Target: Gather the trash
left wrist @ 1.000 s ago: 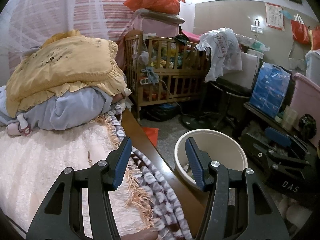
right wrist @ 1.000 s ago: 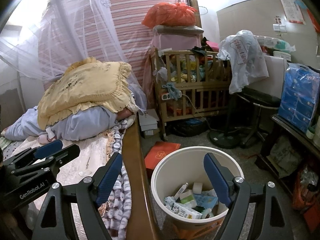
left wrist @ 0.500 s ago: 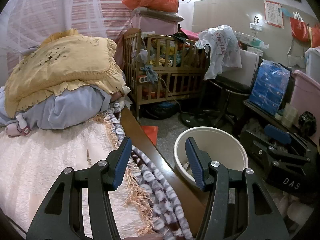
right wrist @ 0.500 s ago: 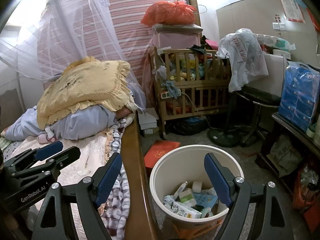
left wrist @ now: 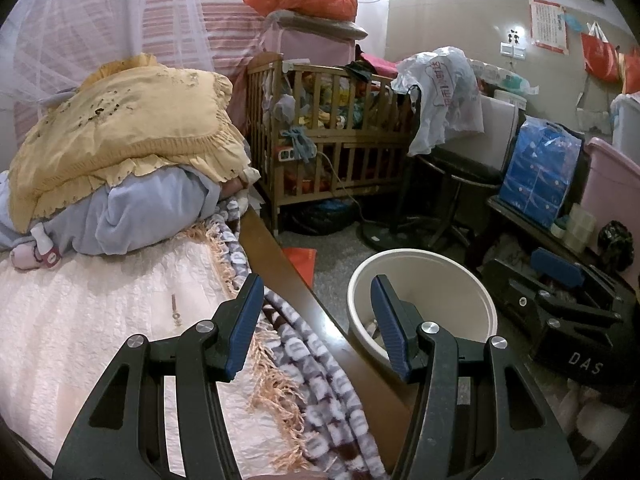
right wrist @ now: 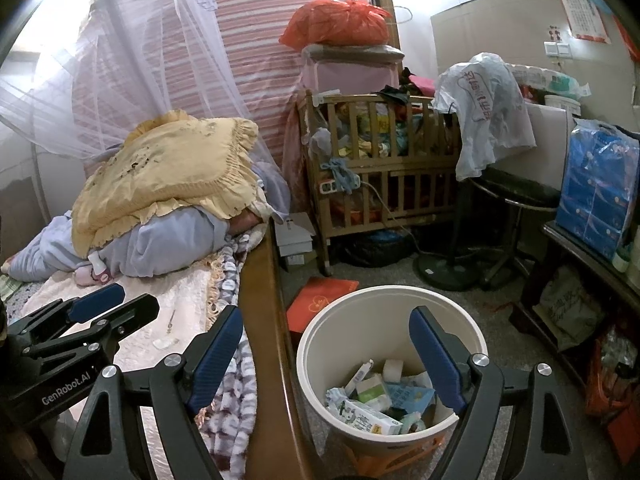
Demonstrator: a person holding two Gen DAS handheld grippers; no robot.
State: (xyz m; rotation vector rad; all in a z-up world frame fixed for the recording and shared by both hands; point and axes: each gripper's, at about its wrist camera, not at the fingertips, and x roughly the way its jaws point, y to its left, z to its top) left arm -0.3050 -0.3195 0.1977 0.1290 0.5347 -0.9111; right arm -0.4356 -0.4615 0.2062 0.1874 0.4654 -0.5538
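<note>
Both grippers, left gripper (left wrist: 316, 320) and right gripper (right wrist: 326, 354), gaped wide, empty; round cream plastic trash bin (right wrist: 340, 320) of cartons sat lower centre.

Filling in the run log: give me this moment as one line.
left hand-held gripper: open, empty, above bed edge | right hand-held gripper: open, empty, over bin | bin: holds cartons, wrappers
</note>
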